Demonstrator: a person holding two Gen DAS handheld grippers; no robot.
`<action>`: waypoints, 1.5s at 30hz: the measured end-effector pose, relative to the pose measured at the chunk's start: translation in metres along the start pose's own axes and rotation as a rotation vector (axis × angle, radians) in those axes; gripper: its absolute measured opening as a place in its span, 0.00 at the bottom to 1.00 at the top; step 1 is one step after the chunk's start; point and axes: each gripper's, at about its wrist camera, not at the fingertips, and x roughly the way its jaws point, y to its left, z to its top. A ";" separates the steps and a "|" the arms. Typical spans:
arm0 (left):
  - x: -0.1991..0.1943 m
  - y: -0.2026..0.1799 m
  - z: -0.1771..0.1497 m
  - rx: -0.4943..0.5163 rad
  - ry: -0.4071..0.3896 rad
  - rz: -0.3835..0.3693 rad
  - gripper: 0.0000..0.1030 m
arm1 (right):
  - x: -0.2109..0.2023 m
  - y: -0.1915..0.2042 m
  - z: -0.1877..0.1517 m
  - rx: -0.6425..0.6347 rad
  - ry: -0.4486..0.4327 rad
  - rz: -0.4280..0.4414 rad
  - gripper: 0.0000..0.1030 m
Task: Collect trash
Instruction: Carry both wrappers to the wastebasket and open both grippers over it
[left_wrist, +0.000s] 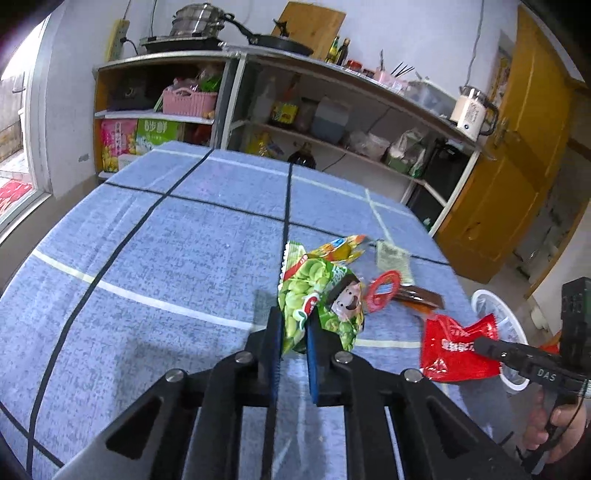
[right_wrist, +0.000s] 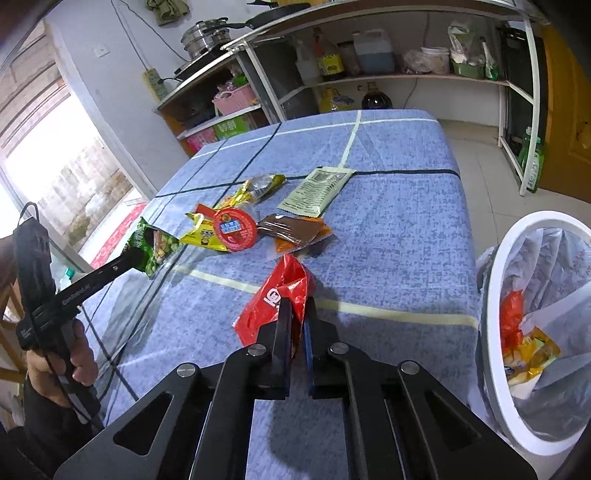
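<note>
We count two grippers (left_wrist: 293, 325) (right_wrist: 297, 314), six wrappers, one red lid (right_wrist: 235, 228), one bin (right_wrist: 532, 332).

The six wrappers: green (left_wrist: 317, 295), red (right_wrist: 280, 295), two yellow (right_wrist: 205, 232) (right_wrist: 258, 186), brown (right_wrist: 291, 229), pale sachet (right_wrist: 317, 190).

The tablecloth (right_wrist: 388, 229) is mottled blue, crossed by thin black and cream lines in a wide grid. The pea bag (left_wrist: 317, 295) is bright green with a cartoon face and a red logo. The near wrapper (right_wrist: 273, 295) is plain red with white lettering. The round lid (right_wrist: 235, 228) is red with a blue and yellow label. One sachet (right_wrist: 291, 229) is brown over orange, another (right_wrist: 317, 190) pale green with dark print. The bin (right_wrist: 496, 295) has a white rim and a translucent pale liner.
</note>
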 end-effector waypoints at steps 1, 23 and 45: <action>-0.003 -0.003 0.000 0.005 -0.008 -0.011 0.12 | -0.003 0.000 0.000 0.000 -0.006 0.001 0.05; 0.025 -0.138 -0.003 0.178 0.049 -0.231 0.12 | -0.082 -0.068 -0.020 0.113 -0.133 -0.092 0.04; 0.078 -0.289 -0.035 0.348 0.166 -0.388 0.12 | -0.148 -0.173 -0.060 0.325 -0.202 -0.261 0.04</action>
